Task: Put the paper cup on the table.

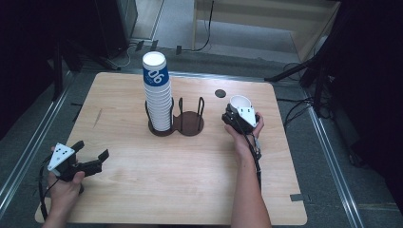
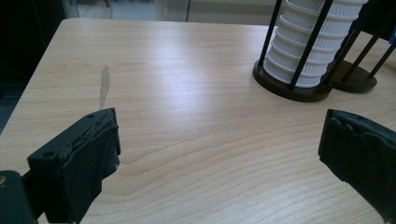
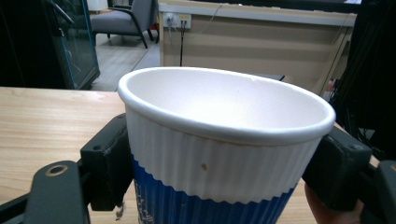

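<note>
1. The right tool (image 1: 236, 112) was at about 3 o'clock of the table (image 1: 142, 190), and its jaws were clamped on a single paper cup (image 3: 224, 144), one on each side.
2. This cup stood upright and open at the top; it was white with ribs above and blue below.
3. The left tool (image 1: 90, 154) rested near the 8 o'clock edge of the table, with its jaws wide apart and nothing between them.
4. A tall stack of cups (image 1: 158, 95) stood in the left ring of a dark wire holder (image 1: 190, 124) near the middle of the table, toward 12 o'clock.
5. The right ring of the holder was empty.
6. A small dark disc (image 1: 219, 93) lay on the table beyond the held cup.
</note>
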`<state>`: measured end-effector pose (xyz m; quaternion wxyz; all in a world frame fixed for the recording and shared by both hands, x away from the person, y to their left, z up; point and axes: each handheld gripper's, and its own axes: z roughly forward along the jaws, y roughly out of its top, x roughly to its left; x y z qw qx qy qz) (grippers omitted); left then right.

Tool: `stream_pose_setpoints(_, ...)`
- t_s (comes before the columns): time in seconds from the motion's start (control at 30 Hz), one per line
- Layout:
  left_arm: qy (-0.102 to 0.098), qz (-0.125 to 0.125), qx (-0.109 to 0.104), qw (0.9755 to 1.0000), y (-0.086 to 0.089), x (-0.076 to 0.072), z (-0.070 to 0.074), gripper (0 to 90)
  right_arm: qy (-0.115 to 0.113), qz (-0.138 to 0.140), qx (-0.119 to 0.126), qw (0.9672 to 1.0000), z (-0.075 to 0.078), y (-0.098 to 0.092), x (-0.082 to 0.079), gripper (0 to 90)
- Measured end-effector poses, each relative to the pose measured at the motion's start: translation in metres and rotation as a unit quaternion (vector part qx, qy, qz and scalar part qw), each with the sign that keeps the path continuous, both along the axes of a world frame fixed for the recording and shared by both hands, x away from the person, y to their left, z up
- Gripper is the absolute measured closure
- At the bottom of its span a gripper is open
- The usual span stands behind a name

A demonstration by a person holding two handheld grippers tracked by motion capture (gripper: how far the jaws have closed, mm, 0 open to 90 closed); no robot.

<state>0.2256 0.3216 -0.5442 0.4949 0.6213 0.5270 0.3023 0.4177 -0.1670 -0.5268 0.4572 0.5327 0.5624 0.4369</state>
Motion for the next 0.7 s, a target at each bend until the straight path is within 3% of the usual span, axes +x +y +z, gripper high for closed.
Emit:
stream_pose_setpoints(0.3, 0.007, 0.007, -0.018, 0.9998, 0.006, 0.002, -0.004, 0.0, 0.018, -0.008, -0.015, 0.9997, -0.013, -0.002, 0.005, 20.1)
stream_pose_setpoints(0.47, 0.007, 0.009, -0.014, 0.9998, 0.005, 0.001, -0.004, 0.0, 0.019, -0.011, -0.009, 0.9997, -0.015, -0.003, 0.004, 20.0)
stream_pose_setpoints(0.53, 0.012, 0.012, -0.003, 0.9999, 0.004, 0.002, -0.006, 0.0, 0.019, -0.009, -0.008, 0.9997, -0.016, -0.004, 0.003, 19.8)
stream_pose_setpoints(0.7, 0.012, 0.009, -0.003, 0.9999, 0.003, 0.001, -0.007, 0.0, 0.018, -0.022, -0.002, 0.9996, -0.017, -0.005, 0.003, 19.3)
